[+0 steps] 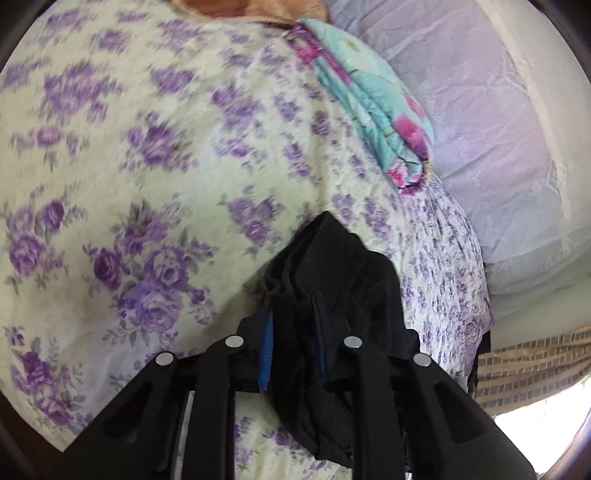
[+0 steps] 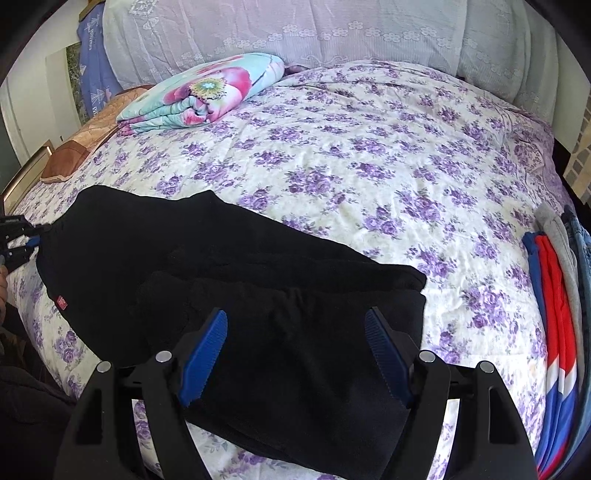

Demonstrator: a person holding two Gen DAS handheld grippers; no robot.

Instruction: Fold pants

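Observation:
Black pants (image 2: 236, 273) lie folded across the near side of the floral bed cover (image 2: 369, 166), with a small red label near their left end. My left gripper (image 1: 295, 332) is shut on a bunched end of the black pants (image 1: 325, 273) and holds it above the bed; it also shows at the far left of the right wrist view (image 2: 22, 240), gripping the pants' left end. My right gripper (image 2: 295, 354) is open, its blue pads either side of the pants' right end, just above the cloth.
A folded turquoise and pink quilt (image 2: 207, 92) lies at the back left of the bed. Lilac pillows (image 2: 295, 33) line the headboard. A stack of folded clothes (image 2: 557, 332), red, blue, grey and denim, sits at the right edge. A brown cushion (image 2: 74, 155) lies far left.

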